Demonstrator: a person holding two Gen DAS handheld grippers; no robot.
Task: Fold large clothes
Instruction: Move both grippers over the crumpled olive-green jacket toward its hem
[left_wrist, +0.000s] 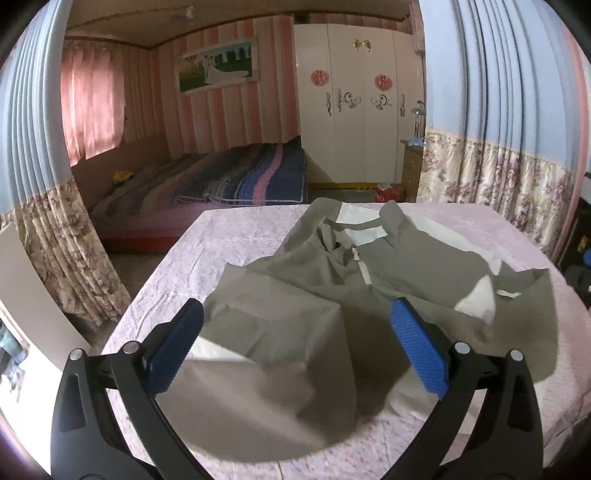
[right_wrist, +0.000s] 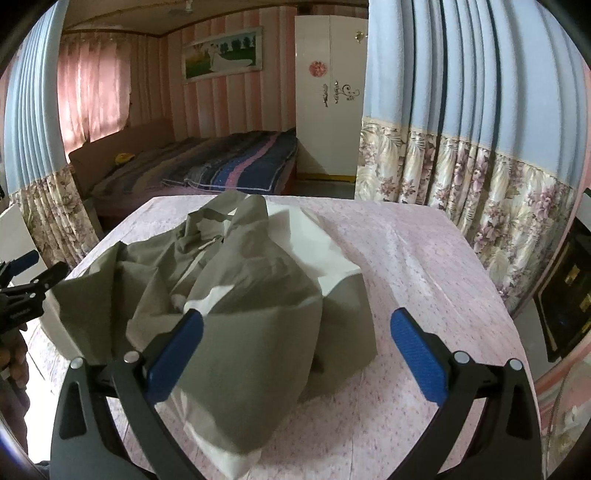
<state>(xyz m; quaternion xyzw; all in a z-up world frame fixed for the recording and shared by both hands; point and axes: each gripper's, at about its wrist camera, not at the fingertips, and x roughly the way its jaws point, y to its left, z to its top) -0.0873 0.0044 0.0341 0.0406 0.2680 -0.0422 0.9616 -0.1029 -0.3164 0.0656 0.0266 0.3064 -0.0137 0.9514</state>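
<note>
While the grey-and-white jacket (left_wrist: 332, 288) lies crumpled on the pink floral table (left_wrist: 229, 236), the left claw (left_wrist: 297, 321) hovers above its near hem, fingers spread wide and gripping nothing. The right claw (right_wrist: 295, 328) (equally wide apart) sits over the jacket's right edge, its left finger (right_wrist: 177, 350) just above the cloth.

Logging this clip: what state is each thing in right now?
Jacket: crumpled on the table, partly zipped, not folded.
Left gripper: open, holding nothing.
Right gripper: open, holding nothing.
Wardrobe: doors shut.
Tablecloth: spread flat.
</note>
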